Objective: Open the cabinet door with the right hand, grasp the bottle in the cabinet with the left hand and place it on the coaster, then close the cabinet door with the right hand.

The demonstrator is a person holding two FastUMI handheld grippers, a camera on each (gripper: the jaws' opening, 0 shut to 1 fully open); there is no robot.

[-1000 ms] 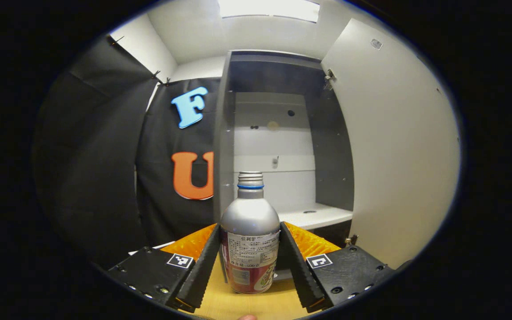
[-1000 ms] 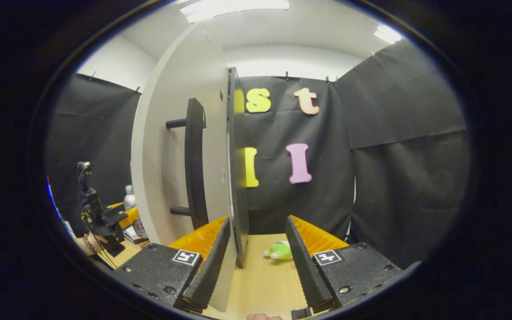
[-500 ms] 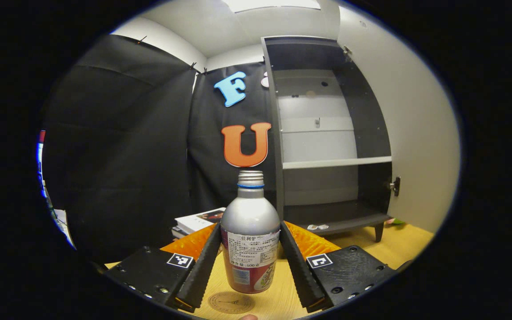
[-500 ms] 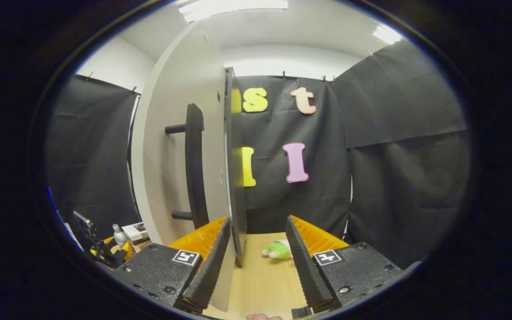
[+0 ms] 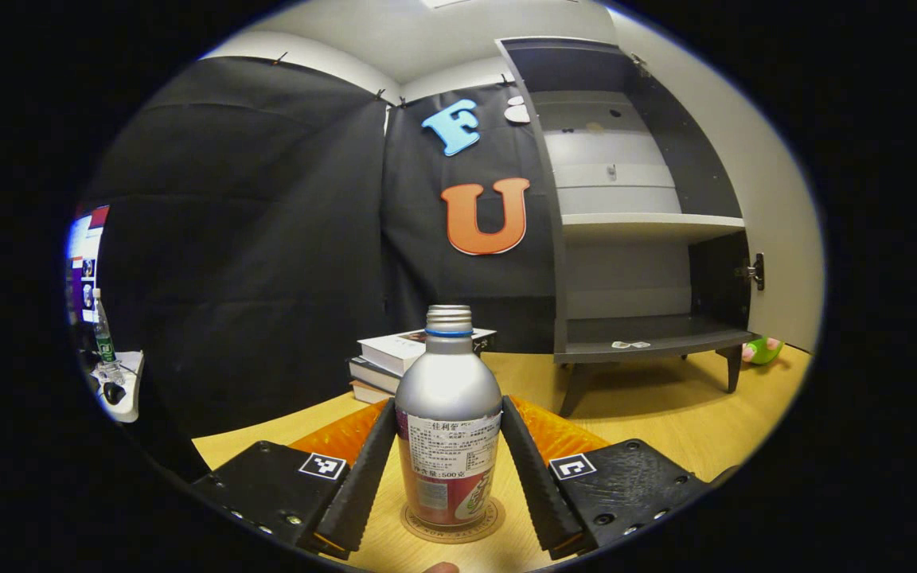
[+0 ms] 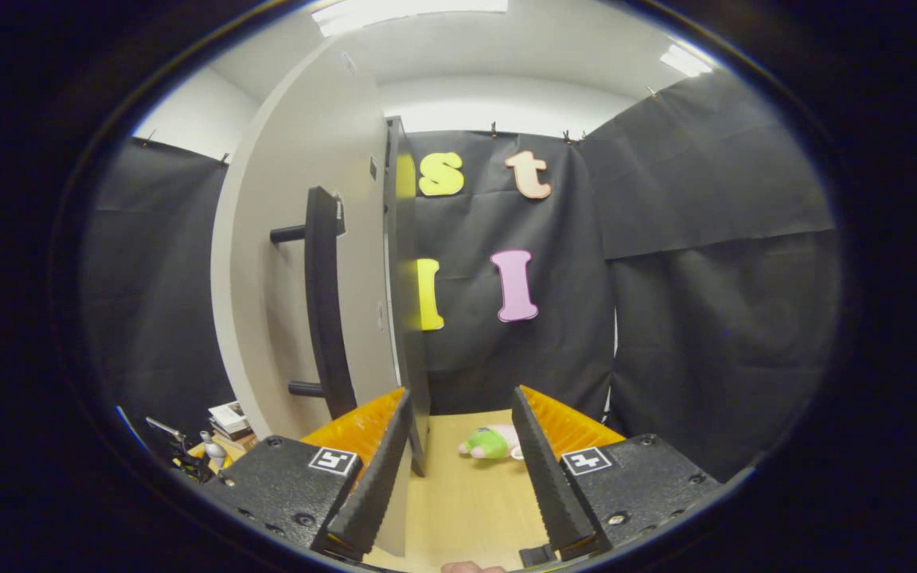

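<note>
A silver bottle [image 5: 448,398] with a red label stands upright between the fingers of my left gripper [image 5: 447,407], which is shut on it. Its base sits right over a round coaster [image 5: 484,527] on the wooden table; I cannot tell whether they touch. The grey cabinet [image 5: 634,231] stands open to the right, its shelves bare. In the right gripper view the white cabinet door [image 6: 291,239] is seen nearly edge-on with its black bar handle [image 6: 321,302]. My right gripper [image 6: 458,410] is open, with the door's edge beside its left finger [image 6: 375,473].
A stack of books [image 5: 395,362] lies behind the bottle on the table [image 5: 665,422]. A green plush toy [image 6: 484,442] lies on the table past the cabinet, also seen under the cabinet's right leg [image 5: 761,350]. Black cloth walls close the booth.
My left gripper has carried the bottle down and away from the cabinet until it is over the coaster. The right gripper has stayed by the door's edge, shifting only slightly.
</note>
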